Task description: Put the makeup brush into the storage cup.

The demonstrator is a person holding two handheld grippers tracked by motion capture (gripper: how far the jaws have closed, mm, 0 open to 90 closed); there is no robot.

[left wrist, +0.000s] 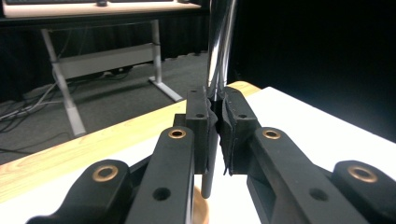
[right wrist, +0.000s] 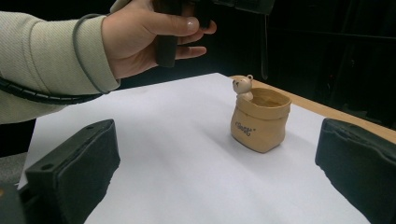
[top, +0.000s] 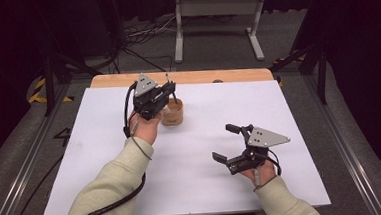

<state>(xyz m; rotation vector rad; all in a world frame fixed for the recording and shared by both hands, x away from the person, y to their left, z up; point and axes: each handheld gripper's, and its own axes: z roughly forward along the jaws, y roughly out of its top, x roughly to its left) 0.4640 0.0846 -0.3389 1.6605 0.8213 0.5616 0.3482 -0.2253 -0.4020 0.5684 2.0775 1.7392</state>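
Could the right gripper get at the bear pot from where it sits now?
Probably yes. The right gripper is open and bare sheet lies between it and the pot; the left gripper, holding a pen, hangs above the pot.

Wide open white table [top: 191,152] between the two hands, bare from the near edge up past the middle. Only one thing standing on it: a small tan pot [top: 172,113] toward the far left, shaped like a sack with a little bear figure [right wrist: 243,87] on its rim. Right above that pot, the left gripper [top: 170,92] clamped on a thin metal rod [left wrist: 221,42], blocking any way in from the top. Left hand [right wrist: 140,37] crowding the pot's left side. Free approach from the right and the near side. Right gripper [top: 225,143] spread wide, well apart from the pot, bare sheet all around it. Strip of wooden edge [top: 201,76] along the far side.
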